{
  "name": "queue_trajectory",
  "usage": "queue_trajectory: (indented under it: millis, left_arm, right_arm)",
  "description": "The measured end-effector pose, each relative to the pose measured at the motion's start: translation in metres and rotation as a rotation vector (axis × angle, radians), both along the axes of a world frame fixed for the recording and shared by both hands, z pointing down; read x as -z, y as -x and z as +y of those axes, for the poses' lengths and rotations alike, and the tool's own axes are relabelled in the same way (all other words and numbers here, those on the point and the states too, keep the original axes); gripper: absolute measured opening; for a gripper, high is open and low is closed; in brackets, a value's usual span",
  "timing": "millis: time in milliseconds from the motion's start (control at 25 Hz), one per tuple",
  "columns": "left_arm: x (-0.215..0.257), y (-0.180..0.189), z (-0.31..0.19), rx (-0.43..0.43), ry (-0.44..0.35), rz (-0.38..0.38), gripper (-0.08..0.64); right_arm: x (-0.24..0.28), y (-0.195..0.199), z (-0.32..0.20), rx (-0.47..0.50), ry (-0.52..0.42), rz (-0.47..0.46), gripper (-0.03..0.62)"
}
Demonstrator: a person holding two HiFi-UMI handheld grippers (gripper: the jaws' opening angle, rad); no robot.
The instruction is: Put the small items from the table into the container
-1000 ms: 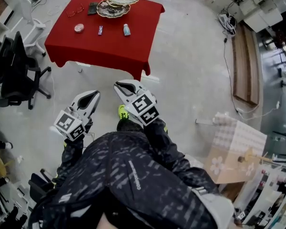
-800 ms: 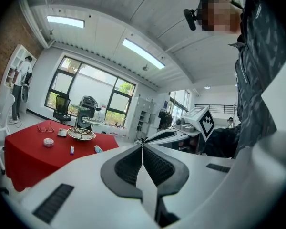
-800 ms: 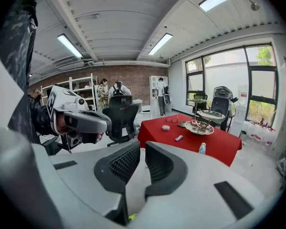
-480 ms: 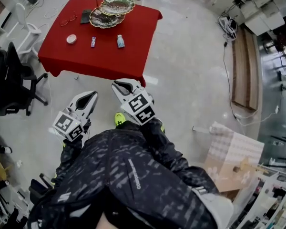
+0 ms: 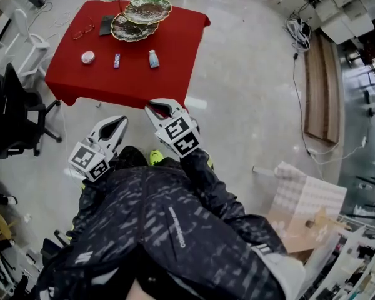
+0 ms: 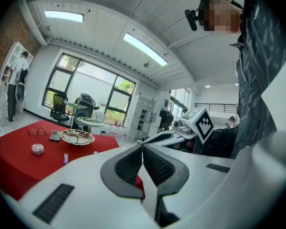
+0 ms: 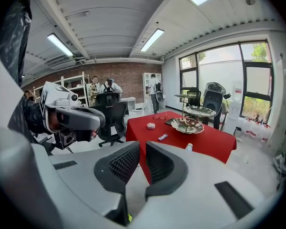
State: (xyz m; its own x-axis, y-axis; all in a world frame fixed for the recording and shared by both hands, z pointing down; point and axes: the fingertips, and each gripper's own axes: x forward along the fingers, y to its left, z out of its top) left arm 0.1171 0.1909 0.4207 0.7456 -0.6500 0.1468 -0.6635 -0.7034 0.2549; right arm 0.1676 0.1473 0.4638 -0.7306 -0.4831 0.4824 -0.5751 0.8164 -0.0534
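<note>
L gripper (image 5: 117, 124) & R gripper (image 5: 159, 107) both closed, empty; near red table (image 5: 172, 45).

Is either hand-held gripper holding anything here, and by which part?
Nothing is held. The left hand-held gripper and the right hand-held gripper both have their jaws shut with nothing between them, in front of the red-clothed square table.

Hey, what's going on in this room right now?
A person stands just short of a red-clothed table, holding a left gripper and a right gripper, both shut and empty. Nothing has been picked up yet: a small bottle, a small blue item and a round tin lie on the cloth in front of a tiered dish stand, with glasses beyond.
</note>
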Motion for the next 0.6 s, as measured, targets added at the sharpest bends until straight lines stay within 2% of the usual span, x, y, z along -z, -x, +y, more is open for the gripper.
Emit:
queue_trajectory:
  millis: [320,600]
  left_arm:
    - [-0.007,0.016,-0.047,-0.028,0.000,0.008,0.012]
    - [-0.015,0.036,-0.096,-0.089,0.017,0.003,0.012]
  right_arm:
    - [-0.024,0.008,-0.054,-0.051,0.031,0.035,0.026]
    - [-0.061,0.020,-0.112,-0.113,0.105,0.082,0.092]
